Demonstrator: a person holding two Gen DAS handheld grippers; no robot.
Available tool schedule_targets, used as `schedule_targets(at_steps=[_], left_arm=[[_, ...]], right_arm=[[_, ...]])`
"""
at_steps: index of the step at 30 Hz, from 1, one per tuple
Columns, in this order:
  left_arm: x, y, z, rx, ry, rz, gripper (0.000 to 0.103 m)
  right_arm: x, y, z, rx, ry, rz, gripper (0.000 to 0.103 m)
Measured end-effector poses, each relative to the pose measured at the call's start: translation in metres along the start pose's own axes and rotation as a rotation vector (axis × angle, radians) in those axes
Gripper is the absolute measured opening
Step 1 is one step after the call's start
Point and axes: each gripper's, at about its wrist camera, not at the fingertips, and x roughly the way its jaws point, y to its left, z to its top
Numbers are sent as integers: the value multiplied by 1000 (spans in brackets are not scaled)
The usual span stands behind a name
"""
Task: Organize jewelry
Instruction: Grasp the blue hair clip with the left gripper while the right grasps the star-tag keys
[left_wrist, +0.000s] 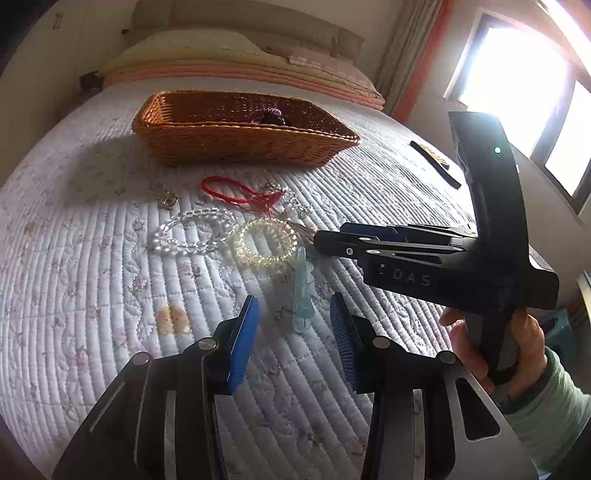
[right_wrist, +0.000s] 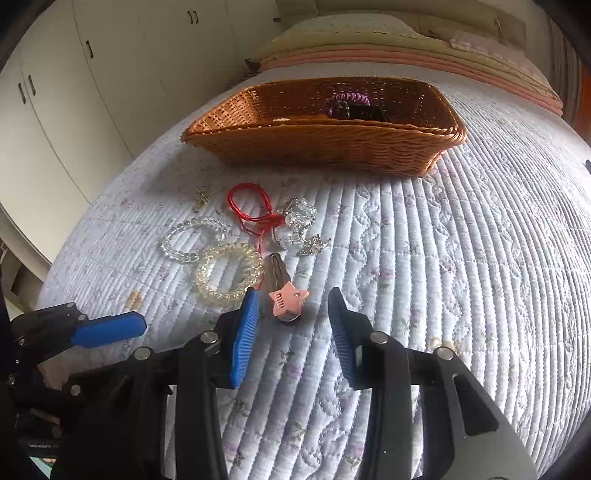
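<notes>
While both hand-held grippers gape empty, we'd pinch the light, stiff star hair clip (right_wrist: 287, 301) across its body.

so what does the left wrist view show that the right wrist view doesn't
Only the left wrist view shows the pale blue translucent hair clip, the bright window and the right gripper from the side. Only the right wrist view shows the pink star-shaped hair clip and white wardrobe doors. Both show the woven wicker basket, red cord bracelet and clear beaded bracelet.
</notes>
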Motion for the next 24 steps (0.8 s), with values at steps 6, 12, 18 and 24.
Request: schedule_targets(at_steps=[6, 12, 18, 24], left_arm=[[13, -7, -3, 6, 25, -2, 39], [31, -18, -4, 30, 63, 62, 27], [24, -13, -4, 17, 41, 95, 11], [11, -1, -9, -21, 37, 60, 11]], right_arm=[[3, 2, -2, -9, -1, -27, 17], [-13, -13, -13, 65, -8, -72, 17], [-23, -13, -26, 76, -4, -43, 17], [-24, -12, -25, 63, -11, -42, 42]])
